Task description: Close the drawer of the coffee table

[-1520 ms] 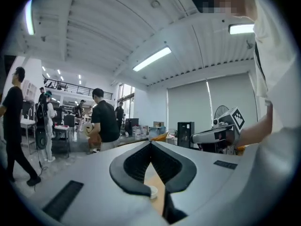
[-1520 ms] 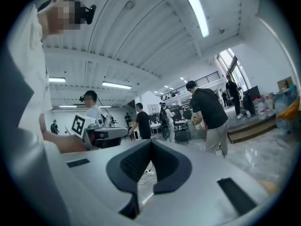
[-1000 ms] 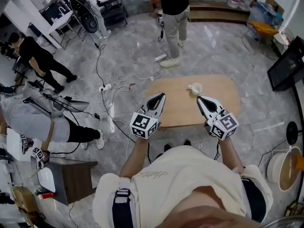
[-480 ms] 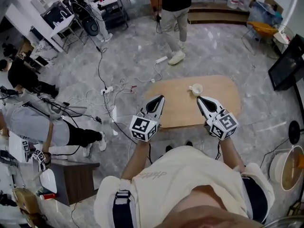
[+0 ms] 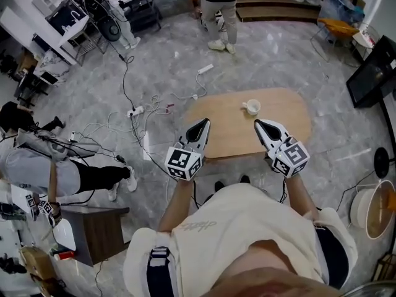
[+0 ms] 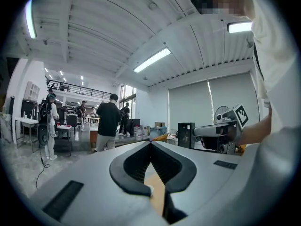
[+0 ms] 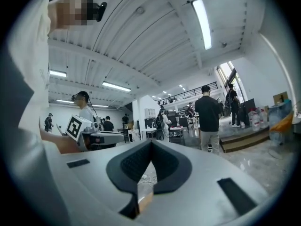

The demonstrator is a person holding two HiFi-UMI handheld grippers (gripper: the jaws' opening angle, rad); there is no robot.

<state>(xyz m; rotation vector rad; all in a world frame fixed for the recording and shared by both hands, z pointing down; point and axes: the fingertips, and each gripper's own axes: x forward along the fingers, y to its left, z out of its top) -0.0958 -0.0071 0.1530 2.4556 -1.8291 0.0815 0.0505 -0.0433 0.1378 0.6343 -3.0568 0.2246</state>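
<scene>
Underneath left tongs, right tongs, coffee table

Wooden coffee table — white cup on top.

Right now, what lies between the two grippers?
Only bare table between left gripper and right gripper, per the head view; the cup stands beyond them.

I can read no words or numbers anywhere. The cube on my left tool and the one on my right tool show only black-and-white square markers. The script on my shirt is too faint to read.
</scene>
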